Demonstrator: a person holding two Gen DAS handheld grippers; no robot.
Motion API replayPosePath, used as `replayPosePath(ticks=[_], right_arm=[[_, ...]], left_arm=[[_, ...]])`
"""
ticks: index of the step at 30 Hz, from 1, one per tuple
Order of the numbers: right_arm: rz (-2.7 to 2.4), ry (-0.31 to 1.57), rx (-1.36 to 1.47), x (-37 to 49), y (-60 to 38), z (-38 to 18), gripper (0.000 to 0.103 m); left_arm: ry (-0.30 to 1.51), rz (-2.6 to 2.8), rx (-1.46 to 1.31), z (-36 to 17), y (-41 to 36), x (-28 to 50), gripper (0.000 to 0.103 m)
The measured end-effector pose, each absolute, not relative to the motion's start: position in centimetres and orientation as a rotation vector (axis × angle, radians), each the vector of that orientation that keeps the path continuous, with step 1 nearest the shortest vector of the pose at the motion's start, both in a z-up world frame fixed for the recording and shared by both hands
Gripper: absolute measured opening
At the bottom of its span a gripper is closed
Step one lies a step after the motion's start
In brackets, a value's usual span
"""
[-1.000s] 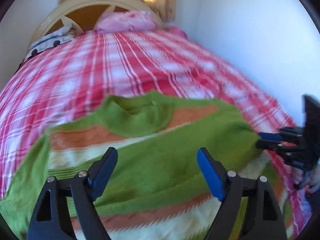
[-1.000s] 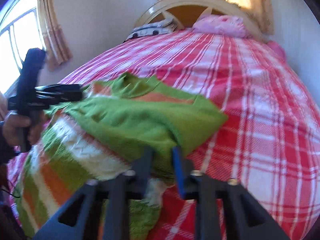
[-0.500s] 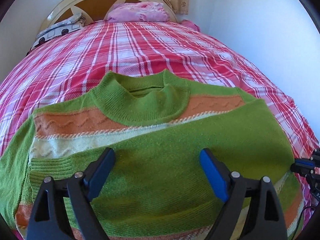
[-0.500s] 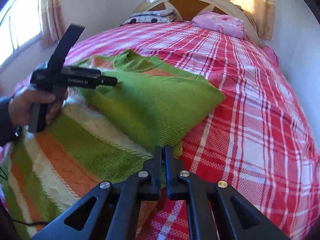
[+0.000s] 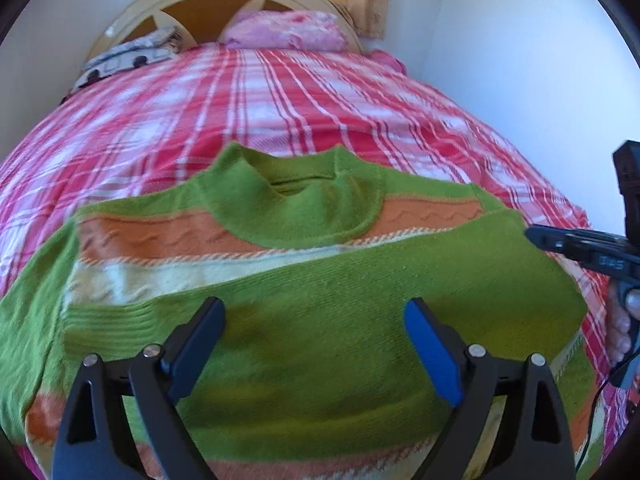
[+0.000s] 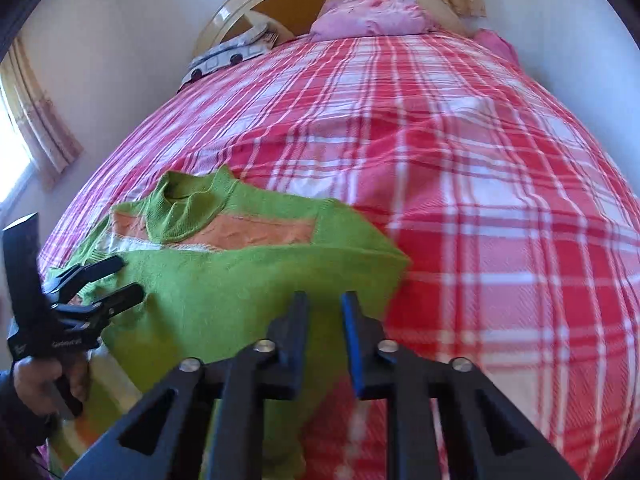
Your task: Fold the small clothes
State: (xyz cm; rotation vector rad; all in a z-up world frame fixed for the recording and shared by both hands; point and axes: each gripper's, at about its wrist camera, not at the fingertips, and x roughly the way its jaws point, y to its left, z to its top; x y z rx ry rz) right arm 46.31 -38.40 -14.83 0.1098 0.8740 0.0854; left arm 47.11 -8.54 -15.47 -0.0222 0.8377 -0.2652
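A green sweater (image 5: 328, 308) with orange and cream stripes lies flat on the red plaid bed (image 5: 280, 112), collar (image 5: 296, 208) towards the headboard. One green sleeve is folded across its chest, with the ribbed cuff (image 5: 108, 320) at the left. My left gripper (image 5: 314, 320) hovers wide open over the folded sleeve, gripping nothing. My right gripper (image 6: 324, 304) hangs over the sweater's (image 6: 240, 280) right edge. Its jaws are opening, a narrow gap between them, and no cloth is pinched. The left wrist view shows the right gripper (image 5: 538, 237) beside the sweater's right shoulder.
A pink pillow (image 5: 288, 34) and a patterned pillow (image 5: 124, 56) lie against the cream headboard (image 5: 224, 0). A white wall (image 5: 520, 60) runs along the bed's right side. A curtained window (image 6: 44, 128) is on the left. A hand (image 6: 36, 380) holds the left gripper (image 6: 130, 278).
My right gripper has let go of the sleeve's folded edge, parted its jaws a little and moved along the sweater's right side. The left gripper's jaws stand slightly wider.
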Motion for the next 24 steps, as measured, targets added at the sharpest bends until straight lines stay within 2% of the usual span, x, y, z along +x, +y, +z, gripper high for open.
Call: replayPosePath(ticks=[3, 5, 6, 7, 10, 13, 18, 21, 22, 24], right_arm=[[0.082, 0.831, 0.114, 46.0, -38.0, -13.8, 0.017], [0.090, 0.814, 0.111, 45.1, -38.0, -13.4, 0.032], [0.092, 0.798, 0.095, 44.4, -37.9, -13.3, 0.047], [0.097, 0.781, 0.087, 43.8, -37.7, -13.2, 0.055], [0.109, 0.750, 0.085, 42.1, -37.1, -13.1, 0.057], [0.106, 0.724, 0.087, 40.7, -36.3, -12.7, 0.057], [0.120, 0.698, 0.061, 39.0, -34.5, -12.1, 0.057], [0.116, 0.674, 0.061, 38.1, -34.1, -11.4, 0.057], [0.113, 0.667, 0.063, 37.8, -34.1, -11.3, 0.057], [0.091, 0.643, 0.069, 37.2, -34.6, -10.8, 0.057]], left_arm=[[0.774, -0.273, -0.060, -13.4, -6.5, 45.4, 0.094], [0.702, -0.253, -0.044, -11.8, -4.6, 43.9, 0.094], [0.673, -0.225, -0.016, -11.2, -3.6, 43.2, 0.096], [0.666, -0.186, 0.010, -11.0, -2.6, 42.8, 0.097], [0.696, -0.102, 0.021, -11.5, 1.0, 42.9, 0.097], [0.751, -0.066, -0.029, -12.9, 3.5, 43.1, 0.092], [0.830, -0.129, -0.105, -15.1, 3.3, 43.4, 0.086], [0.883, -0.140, -0.103, -16.1, 2.7, 44.0, 0.059], [0.879, -0.144, -0.103, -16.0, 2.8, 43.9, 0.046], [0.875, -0.204, -0.117, -15.7, 2.8, 43.7, 0.008]])
